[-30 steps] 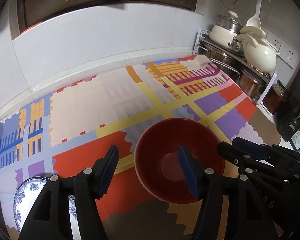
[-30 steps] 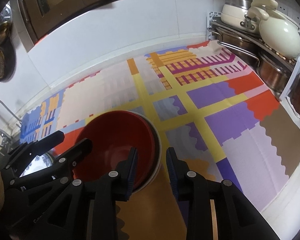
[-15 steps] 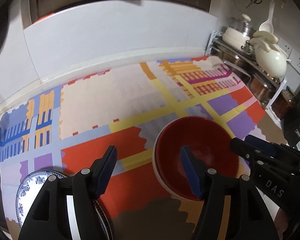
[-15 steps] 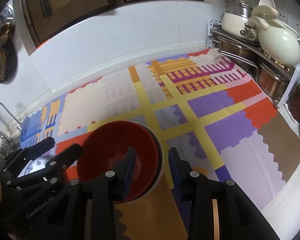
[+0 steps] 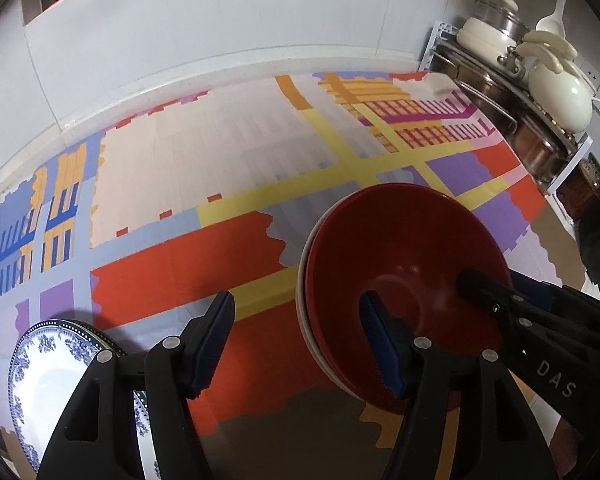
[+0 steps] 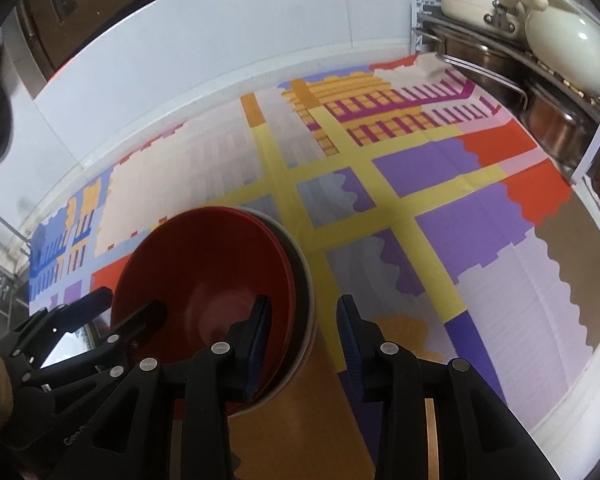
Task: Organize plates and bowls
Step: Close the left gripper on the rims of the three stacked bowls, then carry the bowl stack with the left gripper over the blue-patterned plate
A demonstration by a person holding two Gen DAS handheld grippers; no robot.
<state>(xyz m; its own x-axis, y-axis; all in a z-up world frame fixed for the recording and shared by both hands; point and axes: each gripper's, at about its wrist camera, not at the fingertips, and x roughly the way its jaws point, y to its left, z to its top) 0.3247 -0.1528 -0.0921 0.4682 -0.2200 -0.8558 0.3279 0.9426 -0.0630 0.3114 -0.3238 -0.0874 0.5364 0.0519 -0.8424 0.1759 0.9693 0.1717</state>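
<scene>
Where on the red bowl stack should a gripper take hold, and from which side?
Grip the rim of the red bowl stack: probably the only thin edge. Come from above at the near right, where the right gripper already straddles the wall, one finger inside.

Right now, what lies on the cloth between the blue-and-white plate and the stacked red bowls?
Nothing: in the left wrist view only bare patterned cloth separates the blue-and-white plate from the stacked red bowls.

red bowl [image 5: 404,264] nested in a white bowl [image 6: 306,280], upright, rim between the right fingers [image 6: 256,336]; blue-patterned plate [image 5: 52,368] flat, left of the left fingers [image 5: 212,344].
</scene>
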